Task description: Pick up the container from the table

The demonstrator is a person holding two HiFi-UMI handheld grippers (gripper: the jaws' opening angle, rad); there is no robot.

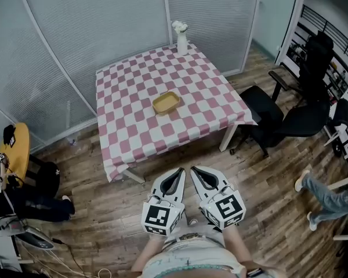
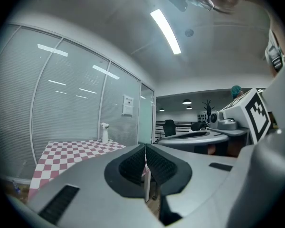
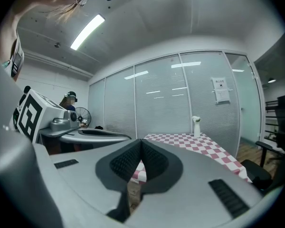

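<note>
We hold the left gripper [image 1: 180, 171] and the right gripper [image 1: 195, 170] side by side, low in front of our body and above the wooden floor [image 1: 98, 213]. Their tips point toward the counter [image 1: 127, 126], but both are well short of its near edge. In the left gripper view the two dark ribbed pads meet along a thin line, so the jaws are closed with nothing between them. The right gripper view shows the same: pads pressed together at the tips and holding nothing.

The yellow container [image 1: 166, 102] sits near the middle of the counter on the pink and white checked cloth, open side up, well apart from both grippers. A white vase [image 1: 181, 39] with pale flowers stands upright at the counter's far edge. Black office chairs [image 1: 267, 117] stand on the floor just to the right of the counter.
</note>
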